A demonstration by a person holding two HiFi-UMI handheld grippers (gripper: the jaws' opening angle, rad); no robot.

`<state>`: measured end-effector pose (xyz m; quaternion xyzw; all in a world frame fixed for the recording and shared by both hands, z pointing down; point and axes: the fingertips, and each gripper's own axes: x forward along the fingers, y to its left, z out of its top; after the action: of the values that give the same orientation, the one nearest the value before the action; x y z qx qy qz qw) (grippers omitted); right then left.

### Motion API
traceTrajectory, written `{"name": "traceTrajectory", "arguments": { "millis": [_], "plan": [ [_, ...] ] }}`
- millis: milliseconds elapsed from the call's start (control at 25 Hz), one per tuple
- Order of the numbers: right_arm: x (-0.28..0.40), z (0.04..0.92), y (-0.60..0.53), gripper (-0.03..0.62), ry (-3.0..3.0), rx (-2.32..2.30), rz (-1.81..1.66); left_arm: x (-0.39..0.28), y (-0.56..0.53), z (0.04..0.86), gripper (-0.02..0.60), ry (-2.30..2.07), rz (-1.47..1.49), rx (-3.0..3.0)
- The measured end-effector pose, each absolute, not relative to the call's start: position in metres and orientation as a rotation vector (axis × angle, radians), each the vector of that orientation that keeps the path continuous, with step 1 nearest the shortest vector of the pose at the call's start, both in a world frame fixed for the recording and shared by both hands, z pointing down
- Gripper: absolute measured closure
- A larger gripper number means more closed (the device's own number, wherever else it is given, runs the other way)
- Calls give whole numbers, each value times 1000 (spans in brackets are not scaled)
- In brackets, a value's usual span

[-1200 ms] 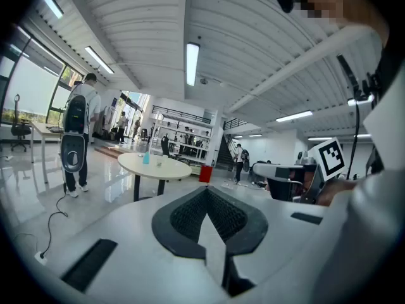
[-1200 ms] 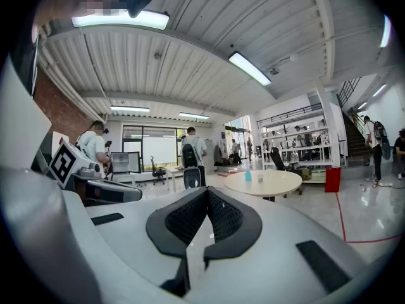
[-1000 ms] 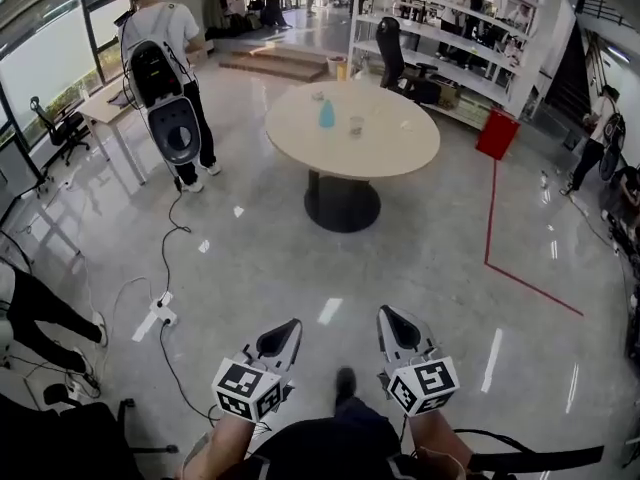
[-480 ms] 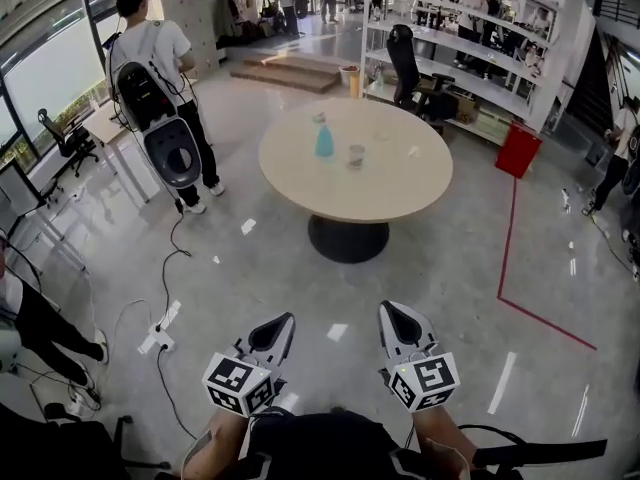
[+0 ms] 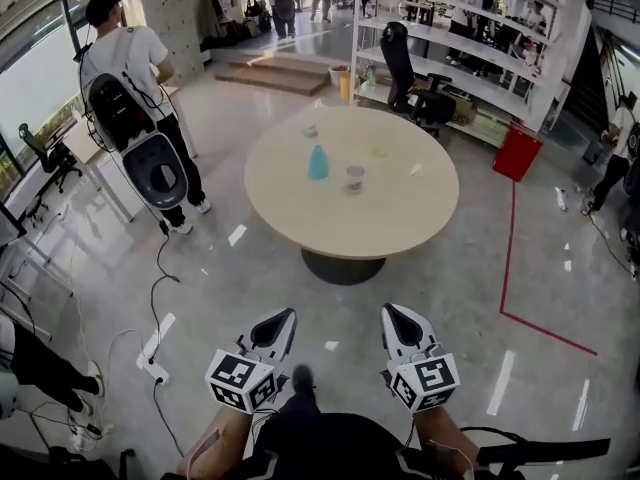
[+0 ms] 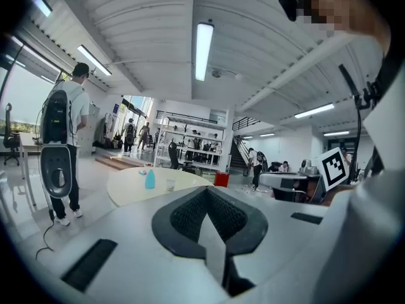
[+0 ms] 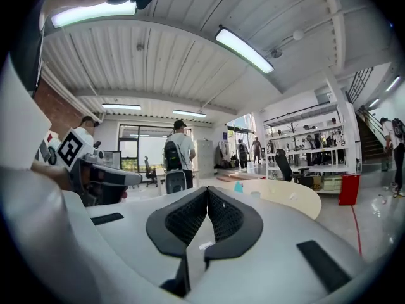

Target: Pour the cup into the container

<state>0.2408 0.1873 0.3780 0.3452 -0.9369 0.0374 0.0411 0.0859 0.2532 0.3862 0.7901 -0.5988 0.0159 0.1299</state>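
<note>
Left claw: jaws shut tight, nothing inside, touching nothing. Right claw: same, shut and empty. Both side by side, low in head view, pointing to 12 o'clock. Round table at 12 o'clock, well apart from claws. Cup stands upright near table middle. Blue bottle near cup, at its 10 o'clock. Person with backpack stands on floor, at table's 9 o'clock.

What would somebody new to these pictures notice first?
Probably the big round table mid-floor, bearing a blue bottle and a clear cup. Next, the left hand-held gripper and right hand-held gripper at the bottom edge, both shut and empty, short of the table. A person with a backpack stands at upper left.
</note>
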Motion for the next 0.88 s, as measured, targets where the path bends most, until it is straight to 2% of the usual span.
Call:
{"name": "traceTrajectory", "arguments": {
  "millis": [480, 760, 880],
  "plan": [
    [127, 372, 71, 592, -2798, 1170, 29, -6, 118, 384, 581, -1546, 61, 2465],
    [113, 381, -10, 591, -2771, 1221, 65, -29, 38, 399, 581, -1542, 40, 2406],
    [111, 383, -69, 569, -2786, 1233, 86, -37, -18, 397, 581, -1552, 37, 2399]
  ]
}}
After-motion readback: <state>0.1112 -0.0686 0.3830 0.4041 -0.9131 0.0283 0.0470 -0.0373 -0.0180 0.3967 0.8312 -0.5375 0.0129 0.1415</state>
